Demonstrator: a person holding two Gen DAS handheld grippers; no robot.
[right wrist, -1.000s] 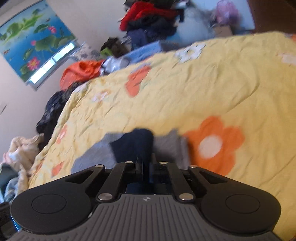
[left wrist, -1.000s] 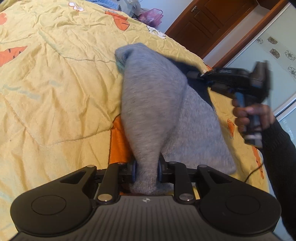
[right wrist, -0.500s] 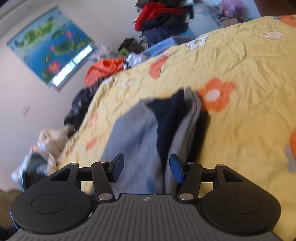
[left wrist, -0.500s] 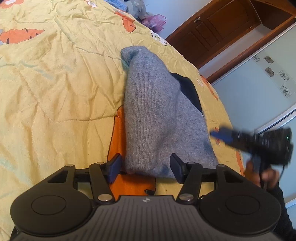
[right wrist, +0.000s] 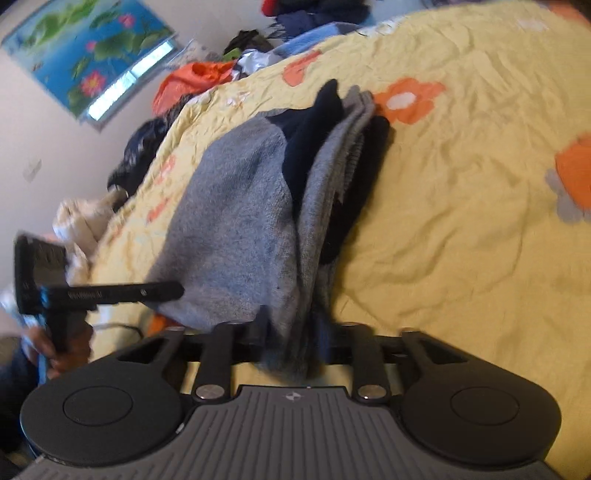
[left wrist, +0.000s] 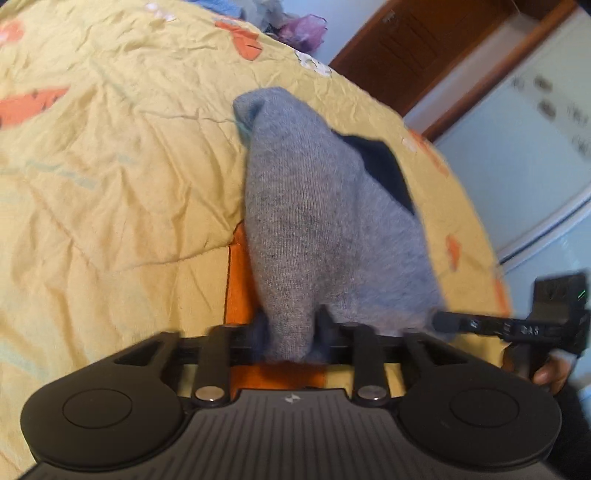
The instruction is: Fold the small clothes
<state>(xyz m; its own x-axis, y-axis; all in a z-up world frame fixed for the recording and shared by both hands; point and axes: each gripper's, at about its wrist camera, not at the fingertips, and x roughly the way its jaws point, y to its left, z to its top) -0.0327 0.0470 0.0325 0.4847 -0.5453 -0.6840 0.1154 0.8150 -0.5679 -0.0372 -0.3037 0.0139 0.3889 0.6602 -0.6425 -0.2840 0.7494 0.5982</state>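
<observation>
While the grey sweater (left wrist: 314,221) lies on the yellow bed (left wrist: 110,166), left claw (left wrist: 290,332) and right claw (right wrist: 291,339) each pinch its near edge.

Two close wrist views, shared grey garment (left wrist: 317,229)

Grey garment (left wrist: 317,221): near hem hidden behind left hand-held gripper (left wrist: 291,334), pads blurred. Navy layer (left wrist: 384,166): mostly covered by the grey. Clothes pile (right wrist: 310,11): cut off by top edge. Person's hand (left wrist: 550,373): mostly hidden behind the handle. Wall tiles (left wrist: 554,107): smeared.
</observation>
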